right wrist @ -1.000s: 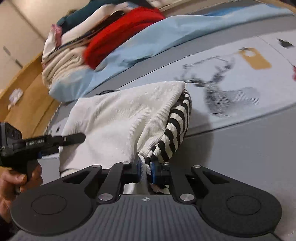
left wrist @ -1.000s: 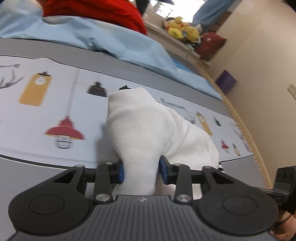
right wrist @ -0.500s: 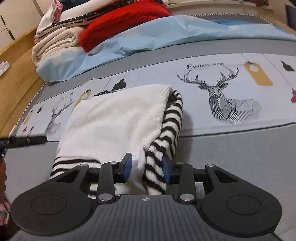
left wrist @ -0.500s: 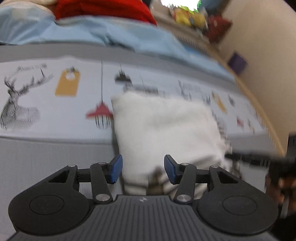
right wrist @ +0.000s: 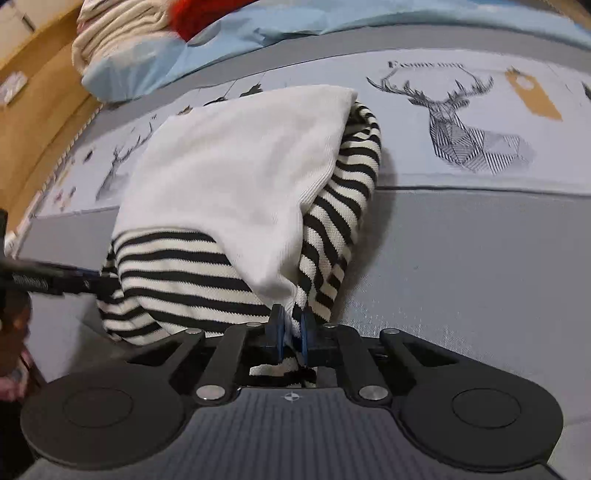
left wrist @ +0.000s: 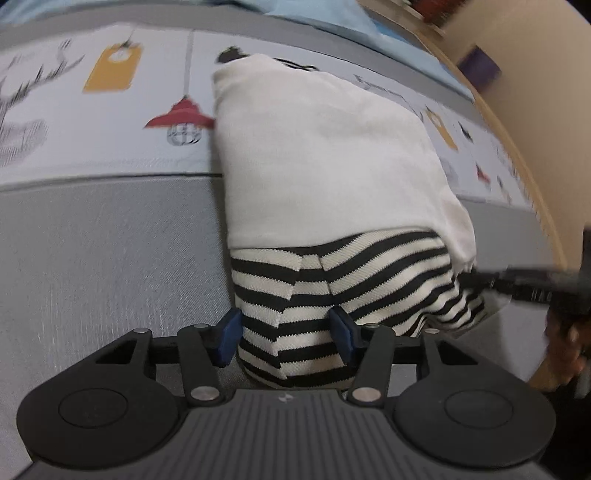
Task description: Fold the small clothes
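Observation:
A small garment, cream on top [left wrist: 325,155] with black-and-white striped parts [left wrist: 295,295], lies folded on the printed bed cover. In the left wrist view my left gripper [left wrist: 286,336] is open, its blue pads either side of the striped near edge. In the right wrist view my right gripper [right wrist: 292,328] is shut on the garment's near corner, where cream [right wrist: 236,177] and striped cloth [right wrist: 332,236] meet. The left gripper's fingers [right wrist: 55,282] show at the garment's left side, and the right gripper's fingers [left wrist: 517,284] at its right side in the left wrist view.
The bed cover [right wrist: 480,280] is grey with a pale band printed with deer and lamps. A stack of folded clothes [right wrist: 122,40] and a light blue sheet [right wrist: 280,29] lie at the back. A wooden bed edge [left wrist: 524,147] and wall run along the right.
My left gripper let go of the cream cloth, opened and drew back to the striped near edge. My right gripper opened briefly, then shut again on the garment's near corner.

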Tool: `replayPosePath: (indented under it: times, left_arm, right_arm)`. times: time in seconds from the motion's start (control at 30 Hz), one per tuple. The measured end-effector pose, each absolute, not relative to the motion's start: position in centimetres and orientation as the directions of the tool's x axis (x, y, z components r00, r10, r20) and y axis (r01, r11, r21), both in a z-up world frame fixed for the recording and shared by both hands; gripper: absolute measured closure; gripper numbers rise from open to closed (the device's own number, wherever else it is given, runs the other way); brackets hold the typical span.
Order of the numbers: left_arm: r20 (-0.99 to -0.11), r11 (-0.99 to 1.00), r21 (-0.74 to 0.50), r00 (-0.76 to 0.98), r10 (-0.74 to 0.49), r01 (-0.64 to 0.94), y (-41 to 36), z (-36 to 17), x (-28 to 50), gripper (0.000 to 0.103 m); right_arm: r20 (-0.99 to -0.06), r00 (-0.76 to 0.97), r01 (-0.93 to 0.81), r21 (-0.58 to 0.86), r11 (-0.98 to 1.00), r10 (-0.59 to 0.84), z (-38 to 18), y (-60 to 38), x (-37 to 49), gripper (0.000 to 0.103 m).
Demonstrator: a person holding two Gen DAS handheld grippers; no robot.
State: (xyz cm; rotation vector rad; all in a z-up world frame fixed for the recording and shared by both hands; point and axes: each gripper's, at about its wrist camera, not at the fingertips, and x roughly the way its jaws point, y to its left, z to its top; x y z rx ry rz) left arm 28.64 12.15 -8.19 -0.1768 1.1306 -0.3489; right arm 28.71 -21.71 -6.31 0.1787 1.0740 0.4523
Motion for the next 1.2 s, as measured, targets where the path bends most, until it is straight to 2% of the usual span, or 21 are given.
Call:
replayPosePath:
  times: [0.1,0.13,0.2,0.33,0.4,0.47,0.53,0.6,0.67,0.7,0.73,0.8,0.83,0.87,0.9,1.0,1.03,1.1,1.2]
  left_arm:
    - [-0.856,0.943,-0.230,0.411,-0.313,0.240,10.6,-8.1,28.1,0.045]
    - [-0.859,0.948,-0.215,0.417,-0.298,0.234,10.4,-8.1,28.0,0.041]
    - [-0.867,0.957,-0.199,0.417,-0.272,0.211,10.2,-7.5,28.2,0.037]
    - [-0.832,0.959,-0.209,0.481,-0.277,0.193,11.2,-4.9,27.9,0.038]
    - [-0.809,0.947,-0.220,0.499,-0.311,0.234,11.1,-4.1,27.3,0.043]
    - [-0.854,0.951,-0.157,0.448,-0.266,0.267,9.8,-5.7,27.4,0.053]
    - [-0.897,0.950,-0.015,0.415,-0.150,0.311,8.0,-8.1,27.1,0.049]
    - [-0.891,0.952,0.040,0.443,-0.104,0.303,7.1,-7.1,26.7,0.049]
    - [-0.868,0.969,0.054,0.491,-0.075,0.243,7.1,-5.0,26.0,0.042]
    - [-0.847,0.976,0.050,0.526,-0.071,0.212,7.2,-3.8,25.2,0.031]
    - [-0.826,0.982,0.046,0.559,-0.066,0.184,7.3,-2.5,24.4,0.019]
    - [-0.782,0.987,0.040,0.619,-0.064,0.153,6.9,0.1,22.3,0.016]
    - [-0.755,0.987,0.036,0.651,-0.075,0.156,6.7,1.4,20.9,0.016]
    - [-0.727,0.987,0.034,0.681,-0.085,0.160,6.2,2.6,19.4,0.015]
    - [-0.694,0.986,0.036,0.714,-0.092,0.162,5.9,3.6,17.8,0.012]
    - [-0.593,0.988,0.037,0.799,-0.101,0.152,4.6,5.8,13.7,0.011]
    - [-0.568,0.989,0.028,0.816,-0.102,0.143,4.2,6.2,12.3,0.011]
    - [-0.534,0.994,-0.008,0.839,-0.099,0.112,3.5,6.2,9.9,0.011]
    - [-0.538,0.996,-0.073,0.839,-0.079,0.047,2.9,5.9,8.5,0.011]
  right_arm:
    - [-0.829,0.389,-0.211,0.345,0.914,0.403,-7.0,-22.9,28.9,0.097]
    - [-0.833,0.384,-0.193,0.349,0.917,0.398,-7.3,-23.1,29.0,0.097]
    - [-0.834,0.387,-0.198,0.342,0.919,0.394,-7.4,-23.0,28.7,0.097]
    - [-0.808,0.423,-0.213,0.350,0.912,0.410,-6.2,-22.9,27.9,0.096]
    - [-0.785,0.433,-0.233,0.378,0.896,0.443,-5.5,-23.0,27.6,0.094]
    - [-0.796,0.430,-0.244,0.351,0.904,0.426,-5.6,-23.0,27.6,0.092]
    - [-0.843,0.395,-0.234,0.292,0.927,0.365,-6.9,-22.8,28.0,0.086]
    - [-0.873,0.377,-0.239,0.230,0.943,0.308,-7.6,-22.3,27.9,0.084]
    - [-0.874,0.420,-0.235,0.158,0.959,0.247,-6.7,-22.1,27.2,0.084]
    - [-0.859,0.453,-0.234,0.144,0.961,0.239,-5.9,-22.2,26.6,0.083]
    - [-0.837,0.494,-0.234,0.134,0.963,0.236,-4.7,-22.3,26.0,0.080]
    - [-0.797,0.570,-0.213,0.091,0.973,0.199,-2.4,-22.5,24.4,0.062]
    - [-0.772,0.611,-0.191,0.071,0.979,0.175,-1.2,-22.7,23.4,0.046]
    - [-0.747,0.646,-0.169,0.058,0.984,0.155,-0.1,-22.8,22.2,0.037]
    - [-0.728,0.671,-0.157,0.052,0.986,0.145,0.8,-23.0,21.2,0.036]
    - [-0.682,0.718,-0.152,0.039,0.988,0.137,2.9,-23.0,17.3,0.031]
    - [-0.669,0.731,-0.155,0.029,0.987,0.135,3.3,-22.9,15.8,0.026]
    - [-0.642,0.757,-0.159,0.005,0.987,0.125,3.6,-22.6,13.2,0.018]
    - [-0.610,0.785,-0.135,0.002,0.991,0.108,3.4,-22.2,9.8,0.017]
